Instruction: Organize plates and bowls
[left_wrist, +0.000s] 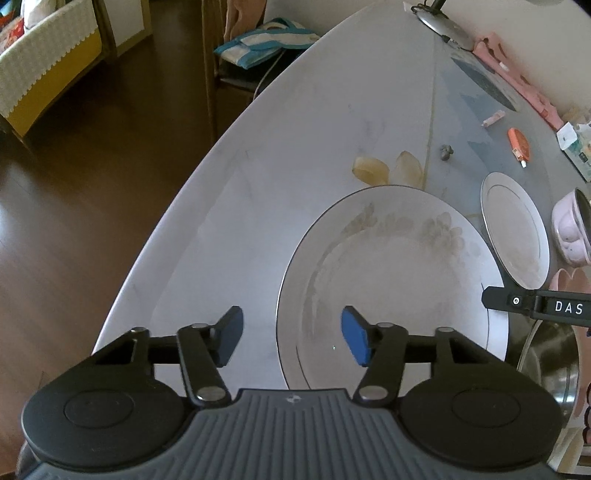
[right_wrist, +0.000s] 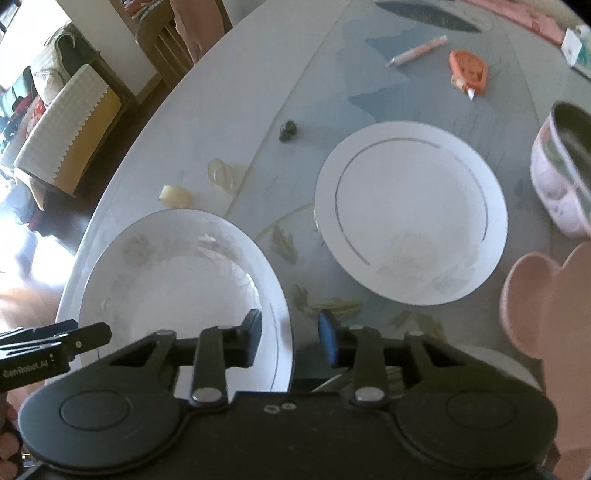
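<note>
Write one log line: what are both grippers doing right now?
left gripper: open, straddling big plate rim | right gripper: open, straddling opposite rim

We take the large plate (right_wrist: 177, 280) as our landmark. Beyond its far rim we see mostly bare tabletop (left_wrist: 280, 147). On its right, the smaller plate (right_wrist: 410, 214), pink bowl (right_wrist: 554, 192) and pink dish (right_wrist: 546, 295) crowd any passage.
</note>
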